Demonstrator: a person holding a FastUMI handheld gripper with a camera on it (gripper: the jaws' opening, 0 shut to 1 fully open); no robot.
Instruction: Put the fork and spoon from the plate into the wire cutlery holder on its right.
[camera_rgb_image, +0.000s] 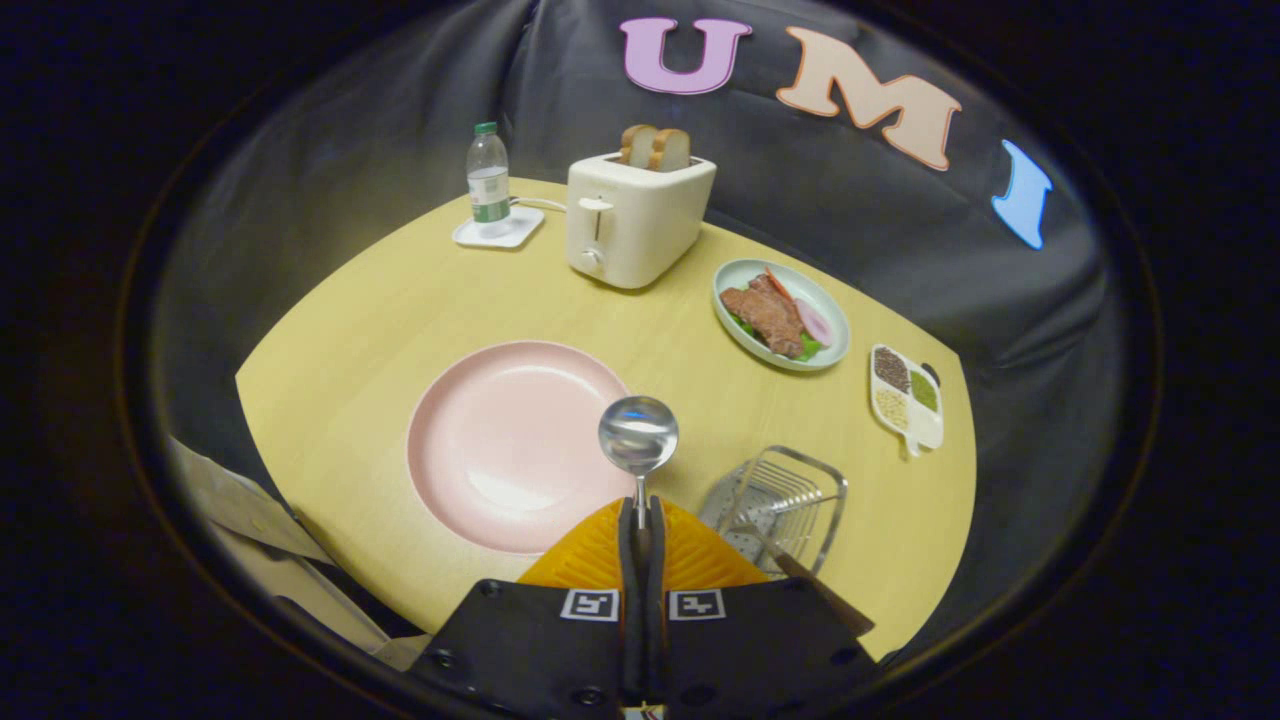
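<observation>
A pale wooden desk (380, 300) stands in a booth walled with dark cloth (850, 200). Over its near part the spoon (638, 440) is held up, its round shiny bowl ahead of the fingers and its thin stem running back between them; the bowl shows against the right rim of the pink plate (500, 440). The gripper (641, 520) is clenched on that stem, both fingers pressed together on it with no gap showing. The plate lies flat and bare on the desk just left of the fingers. Just right of the fingers stands the wire holder (785, 495), with a perforated base, and the fork (800, 575) already leans in it, its brown handle sticking out toward the near edge of the desk. Beyond the holder, near the right edge of the desk, lies a small white tray (906, 398) with compartments of dark, green and pale grains. Farther back sits a light blue dish (782, 315) with meat, greens and a pink slice. At the far side of the desk is a cream toaster (635, 220) with two slices of toast (655, 148) standing in its slots, and left of it a bottle (488, 180) with a green cap stands upright on a white coaster (497, 230).
</observation>
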